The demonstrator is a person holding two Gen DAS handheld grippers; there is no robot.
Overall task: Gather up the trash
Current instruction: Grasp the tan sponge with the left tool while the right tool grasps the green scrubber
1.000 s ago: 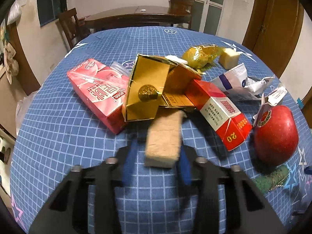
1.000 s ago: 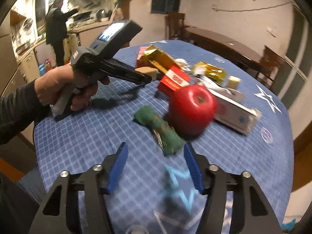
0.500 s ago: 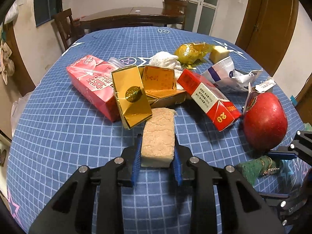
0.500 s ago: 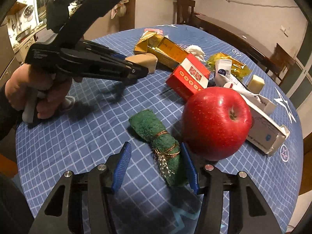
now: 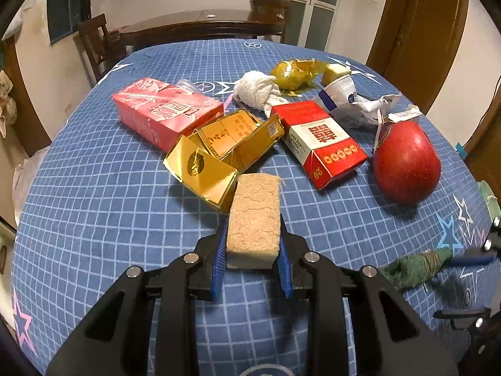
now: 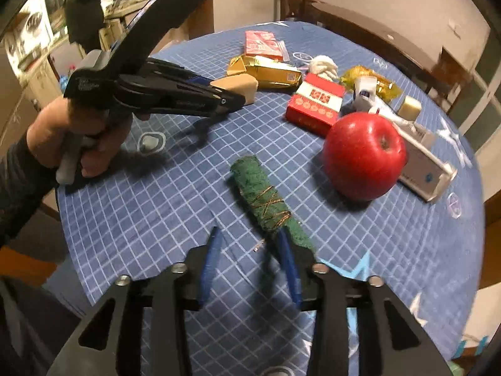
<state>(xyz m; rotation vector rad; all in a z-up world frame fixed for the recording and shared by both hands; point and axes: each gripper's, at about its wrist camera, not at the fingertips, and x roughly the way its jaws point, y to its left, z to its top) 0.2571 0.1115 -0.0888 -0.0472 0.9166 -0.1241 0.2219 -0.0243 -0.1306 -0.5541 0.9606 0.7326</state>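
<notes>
My left gripper (image 5: 253, 250) is shut on a tan sponge block (image 5: 255, 219) and holds it above the blue checked tablecloth (image 5: 94, 194); it also shows in the right wrist view (image 6: 225, 100) with the block (image 6: 238, 86). My right gripper (image 6: 250, 250) is open, its right finger touching the near end of a green cloth roll (image 6: 266, 200) bound with gold thread, seen also in the left wrist view (image 5: 416, 266). Ahead lie a gold box (image 5: 225, 147), a pink carton (image 5: 162, 109), a red cigarette pack (image 5: 322, 141) and a white tissue wad (image 5: 256, 91).
A red apple (image 6: 364, 153) stands right of the green roll, with a white box (image 6: 422, 163) behind it. A yellow wrapper (image 5: 294, 72), a crumpled white-blue packet (image 5: 350, 103) and a pale cube (image 6: 410, 106) lie further back. A person (image 6: 84, 15) stands far left.
My left gripper has lifted and pulled back with the sponge block. My right gripper has moved in on the green roll and narrowed, so the roll's end now lies against its right finger.
</notes>
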